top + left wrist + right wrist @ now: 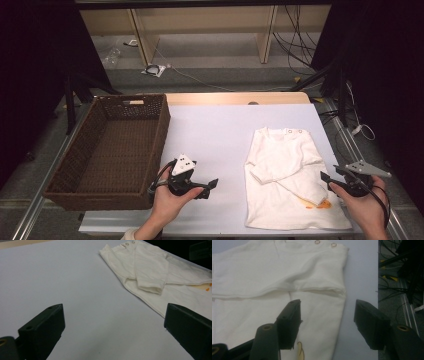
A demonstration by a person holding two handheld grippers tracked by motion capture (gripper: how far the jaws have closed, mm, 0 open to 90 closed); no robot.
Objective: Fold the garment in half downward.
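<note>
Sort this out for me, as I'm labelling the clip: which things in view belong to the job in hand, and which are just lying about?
In the job:
- shirt, sleeves folded in, flat on the table
- right gripper, open at the shirt's edge
- left gripper, open over bare table
- likely the basket, empty beside the table

Lying about:
- cables on the floor
- shelf behind

Lab — cables [295, 47], black curtains [380, 60]
</note>
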